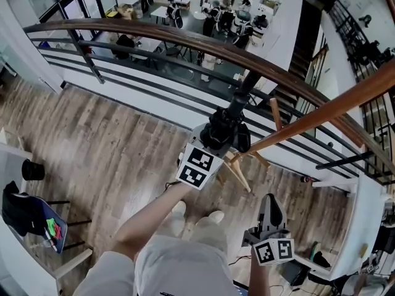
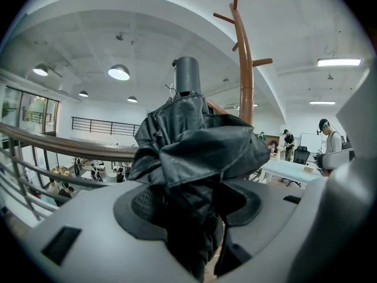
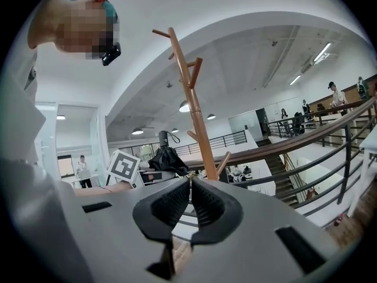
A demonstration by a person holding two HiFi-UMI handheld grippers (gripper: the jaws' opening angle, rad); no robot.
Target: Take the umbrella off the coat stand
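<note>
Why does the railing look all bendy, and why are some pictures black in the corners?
Head view: the wide lens bows the handrail into an arc. Left gripper view: a fisheye picture leaves black corners, the coat stand curves, the ceiling lamp glares white, the umbrella looks dark. Right gripper view: same black corners.

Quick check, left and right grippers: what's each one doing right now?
Left gripper: closed on the umbrella.
Right gripper: closed, holding nothing.
</note>
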